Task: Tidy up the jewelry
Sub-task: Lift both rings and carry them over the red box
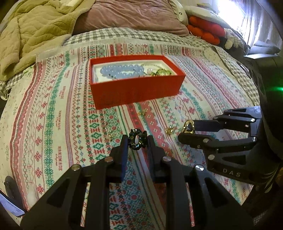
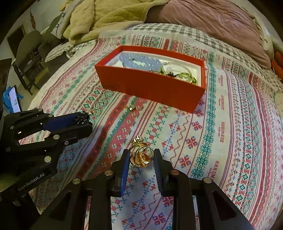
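A red box [image 1: 136, 92] [image 2: 152, 86] sits on the patterned bedspread and holds a pale blue bead bracelet [image 1: 120, 70] [image 2: 139, 62] and green beads [image 1: 161, 72] [image 2: 185, 76]. My left gripper [image 1: 137, 139] [image 2: 84, 122] is shut on a dark beaded ring [image 1: 137, 139], held above the bedspread in front of the box. My right gripper [image 2: 141, 155] [image 1: 187, 128] is shut on a gold ring [image 2: 141, 155] [image 1: 188, 126], to the right of the left one. Small gold pieces [image 1: 170, 130] [image 1: 142, 113] [image 2: 131, 108] lie loose on the bedspread between grippers and box.
A patterned bedspread [image 1: 53, 123] [image 2: 230, 141] covers the bed. A beige quilt [image 1: 35, 31] and a mauve pillow [image 1: 130, 16] lie behind the box. Red and white soft items [image 1: 208, 30] lie at the far right. A phone [image 2: 15, 100] stands off the bed's left edge.
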`<state>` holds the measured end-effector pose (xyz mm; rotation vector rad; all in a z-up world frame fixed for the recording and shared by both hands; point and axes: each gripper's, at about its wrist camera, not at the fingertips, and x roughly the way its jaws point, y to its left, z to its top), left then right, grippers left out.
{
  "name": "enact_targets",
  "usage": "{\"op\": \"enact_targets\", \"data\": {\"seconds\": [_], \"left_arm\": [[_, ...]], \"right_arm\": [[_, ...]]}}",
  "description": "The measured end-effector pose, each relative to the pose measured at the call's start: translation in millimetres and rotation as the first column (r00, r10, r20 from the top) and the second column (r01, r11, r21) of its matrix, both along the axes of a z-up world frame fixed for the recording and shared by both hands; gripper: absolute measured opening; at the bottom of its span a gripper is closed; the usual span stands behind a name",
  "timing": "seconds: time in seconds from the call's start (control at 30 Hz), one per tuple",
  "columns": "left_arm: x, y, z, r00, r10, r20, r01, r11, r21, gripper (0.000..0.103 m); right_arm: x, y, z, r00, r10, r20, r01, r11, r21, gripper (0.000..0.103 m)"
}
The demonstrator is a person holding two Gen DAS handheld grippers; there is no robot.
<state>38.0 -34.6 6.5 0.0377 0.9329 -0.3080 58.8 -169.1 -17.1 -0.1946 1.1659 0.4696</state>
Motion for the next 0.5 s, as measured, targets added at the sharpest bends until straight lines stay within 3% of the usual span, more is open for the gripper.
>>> {"op": "enact_targets", "data": {"seconds": [0.5], "left_arm": [[29,7,34,0.996,0.061,0.064,-0.058,0.997,-0.056,0.023]], "right_arm": [[28,-3,40,0.994,-0.088,0.071,0.082,0.994,0.078,0.027]]}}
